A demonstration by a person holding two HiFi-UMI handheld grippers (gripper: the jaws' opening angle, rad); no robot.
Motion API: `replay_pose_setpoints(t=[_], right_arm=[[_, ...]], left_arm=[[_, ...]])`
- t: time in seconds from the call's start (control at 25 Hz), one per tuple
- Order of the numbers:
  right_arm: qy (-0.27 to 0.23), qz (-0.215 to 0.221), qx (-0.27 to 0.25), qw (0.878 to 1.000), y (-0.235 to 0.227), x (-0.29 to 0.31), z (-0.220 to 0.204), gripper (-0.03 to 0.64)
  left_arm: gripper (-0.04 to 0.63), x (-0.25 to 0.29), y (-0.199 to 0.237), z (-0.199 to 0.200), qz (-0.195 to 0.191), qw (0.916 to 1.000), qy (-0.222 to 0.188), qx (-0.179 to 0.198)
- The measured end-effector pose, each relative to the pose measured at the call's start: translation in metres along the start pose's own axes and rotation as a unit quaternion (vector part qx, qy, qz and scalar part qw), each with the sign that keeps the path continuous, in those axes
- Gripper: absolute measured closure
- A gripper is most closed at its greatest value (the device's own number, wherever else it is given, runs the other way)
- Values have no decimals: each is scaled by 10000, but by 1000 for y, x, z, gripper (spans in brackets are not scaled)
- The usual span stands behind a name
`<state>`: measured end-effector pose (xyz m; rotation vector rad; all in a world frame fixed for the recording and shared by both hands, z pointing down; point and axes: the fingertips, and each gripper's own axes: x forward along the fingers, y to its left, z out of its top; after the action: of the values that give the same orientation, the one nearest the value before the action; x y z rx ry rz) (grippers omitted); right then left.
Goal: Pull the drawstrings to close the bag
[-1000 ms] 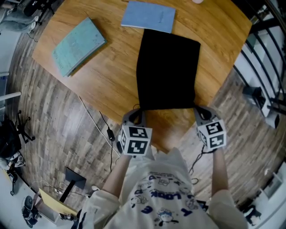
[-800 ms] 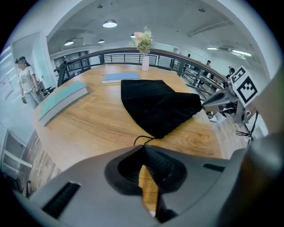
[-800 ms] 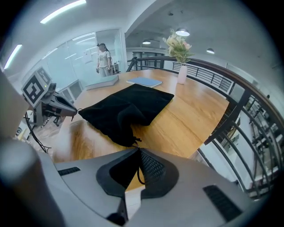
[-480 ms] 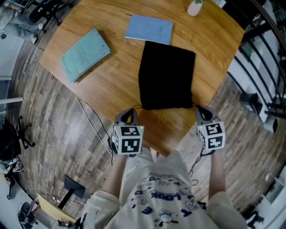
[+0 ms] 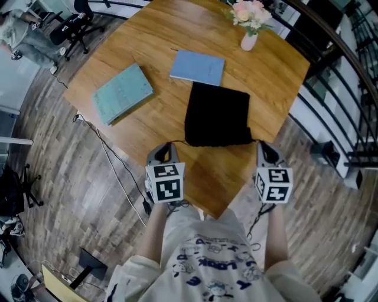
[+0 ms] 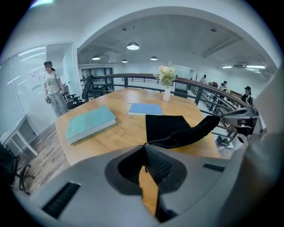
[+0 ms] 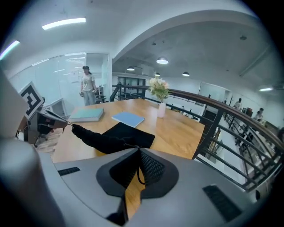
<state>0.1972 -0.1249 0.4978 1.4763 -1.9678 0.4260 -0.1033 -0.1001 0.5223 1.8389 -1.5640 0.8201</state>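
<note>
Though inverted, shirt (image 5: 209, 262) "LOOK" near bag (image 5: 217, 121)

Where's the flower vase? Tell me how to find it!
Start at the wooden table. At its far corner, beyond the black bag and the blue book, stands a small pale vase of pink flowers. It is the only thing there standing upright.

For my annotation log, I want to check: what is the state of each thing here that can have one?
Black drawstring bag: mouth bunched, near end raised.
Left hand-held gripper: shut on left drawstring.
Right hand-held gripper: shut on right drawstring.
Teal book: closed, lying flat.
Blue notebook: closed, lying flat.
Flower vase: upright.
</note>
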Motion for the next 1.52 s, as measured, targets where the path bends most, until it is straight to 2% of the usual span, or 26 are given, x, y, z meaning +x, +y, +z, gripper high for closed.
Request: replay_pose_setpoints(t=[0.4,0.68,0.8,1.08,1.52], right_arm=[[-599,-823,507,9935,-18,-15,49,609],[-847,-1398,1029,9812,-31,-36,61,609],[-926,-1630,1073,9764,-40,-42,64,609],[-1039,-1892,1227,9687,-55,-52,75,609],[-1172,-2215,1685,9533,-71,-61,83,610]], left_arm=[[588,-18,17,51,479,9968,-613,-162],[588,-30,35,66,803,9929,-820,-302],[589,-33,43,71,886,9914,-882,-394],[589,-44,69,86,1124,9858,-1090,-613],[589,-60,100,93,1408,9788,-1151,-947]])
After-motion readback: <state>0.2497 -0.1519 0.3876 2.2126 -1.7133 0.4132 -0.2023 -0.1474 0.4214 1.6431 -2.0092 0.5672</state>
